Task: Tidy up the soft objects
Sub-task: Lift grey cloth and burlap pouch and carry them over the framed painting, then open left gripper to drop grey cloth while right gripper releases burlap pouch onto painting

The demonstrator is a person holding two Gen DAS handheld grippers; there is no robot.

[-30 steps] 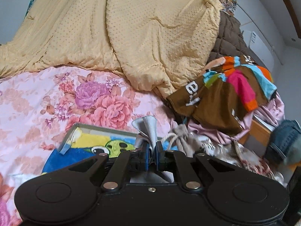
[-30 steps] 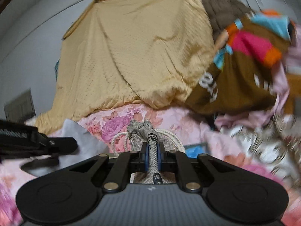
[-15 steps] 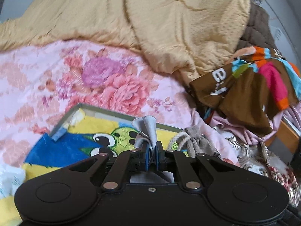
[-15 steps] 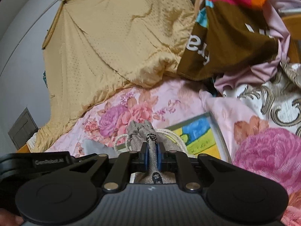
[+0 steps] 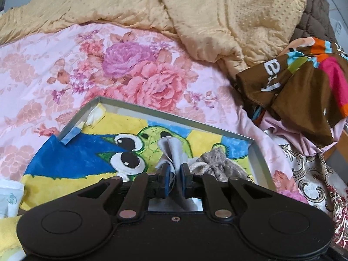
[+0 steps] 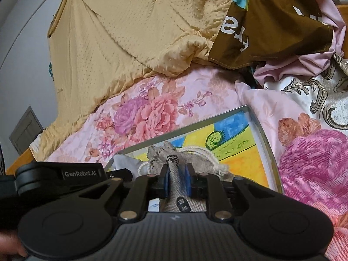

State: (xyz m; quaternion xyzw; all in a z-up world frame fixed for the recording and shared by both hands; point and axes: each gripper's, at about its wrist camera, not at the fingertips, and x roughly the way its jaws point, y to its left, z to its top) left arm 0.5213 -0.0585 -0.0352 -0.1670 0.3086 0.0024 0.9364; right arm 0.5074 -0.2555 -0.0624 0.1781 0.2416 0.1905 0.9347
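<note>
Jaws of both left gripper (image 5: 174,179) and right gripper (image 6: 177,181) are opening, grey cloth (image 5: 171,150) and drawstring pouch (image 6: 174,165) between them, now lowered over painted tray (image 5: 260,163) ahead: release appears underway.

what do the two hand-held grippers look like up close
Both are matte black. Each has a wide body with two round raised discs, silver rivets on angled link arms, and blue pads inside the black fingers. The left hand-held gripper has a smooth body; the right hand-held gripper has a ribbed one. White "GenRobot.AI" lettering marks the left one's side.
</note>
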